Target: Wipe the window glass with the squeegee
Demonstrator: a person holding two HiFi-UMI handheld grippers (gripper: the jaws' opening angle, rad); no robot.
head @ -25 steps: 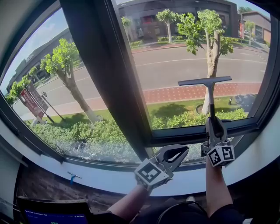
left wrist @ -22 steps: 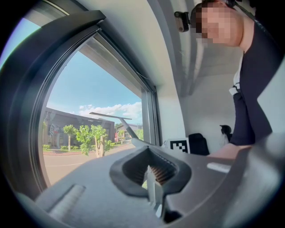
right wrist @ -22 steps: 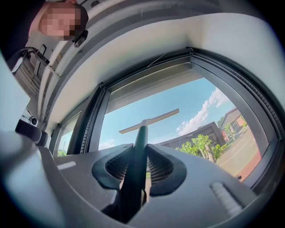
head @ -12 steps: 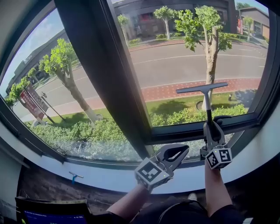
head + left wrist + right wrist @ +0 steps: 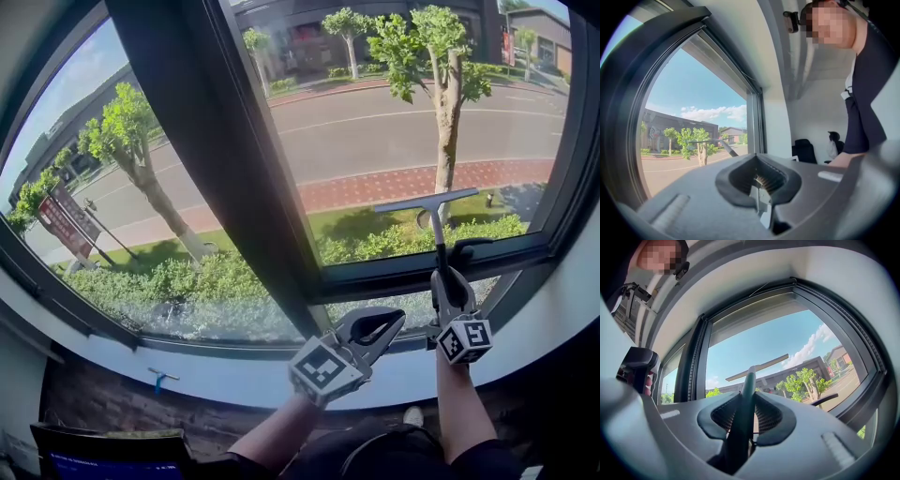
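Note:
The squeegee [image 5: 428,202] stands upright against the right window pane [image 5: 403,112], its blade level low on the glass, just above the bottom frame. My right gripper [image 5: 441,277] is shut on the dark green handle below the blade. In the right gripper view the handle [image 5: 746,394] runs up between the two pads to the blade [image 5: 757,367]. My left gripper [image 5: 392,321] hovers over the sill to the left of the right one, shut with nothing in it. The left gripper view shows its jaws [image 5: 757,159] closed, with the squeegee [image 5: 715,140] far off at the glass.
A wide dark mullion [image 5: 234,178] separates the right pane from the left pane [image 5: 122,216]. A black window handle [image 5: 473,245] sticks out at the bottom frame beside the squeegee. A white sill [image 5: 234,380] runs below, with a small blue item [image 5: 157,378] on it. A dark screen [image 5: 112,459] sits at bottom left.
My right gripper has drawn the squeegee down the right pane towards the bottom frame. The left gripper has stayed about where it was.

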